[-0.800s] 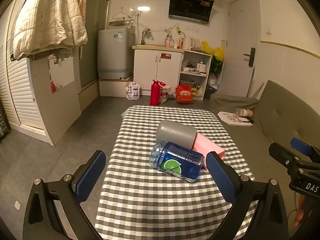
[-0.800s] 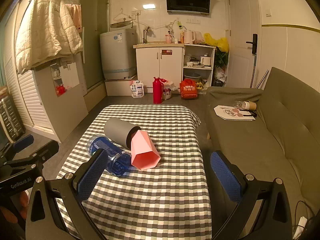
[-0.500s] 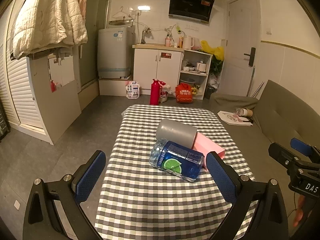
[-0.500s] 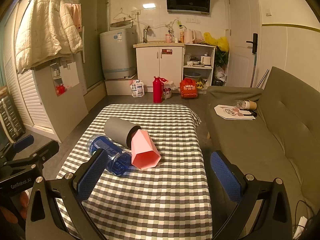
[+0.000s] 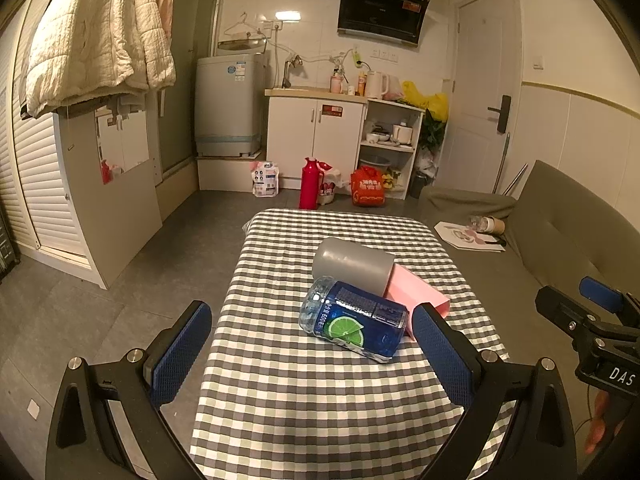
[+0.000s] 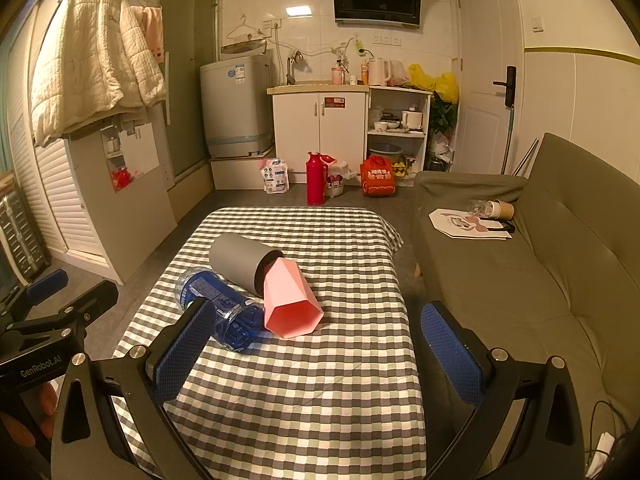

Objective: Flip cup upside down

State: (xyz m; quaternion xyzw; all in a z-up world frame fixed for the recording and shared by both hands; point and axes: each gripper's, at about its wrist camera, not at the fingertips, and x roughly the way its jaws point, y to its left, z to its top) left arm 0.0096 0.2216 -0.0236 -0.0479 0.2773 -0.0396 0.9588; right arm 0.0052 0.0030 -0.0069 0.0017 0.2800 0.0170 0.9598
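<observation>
On the checked tablecloth (image 5: 320,400), left wrist view: three things lie bunched together, a grey cup (image 5: 354,266) on its side, a pink faceted cup (image 5: 416,294) tucked against it, and a blue lime-label bottle (image 5: 354,322) touching both in front. Left gripper (image 5: 310,354) hangs back, jaws wide and empty. Right wrist view now: right gripper (image 6: 316,354) is spread wide too, holding nothing, lined up short of the pink faceted cup (image 6: 290,300), whose mouth faces the camera. Which cup the task means I cannot tell. Best bet, I'd say: approach from the free right side, pinch across the wall near the rim, lift clear of the bottle (image 6: 220,312), then rotate mouth-down.
</observation>
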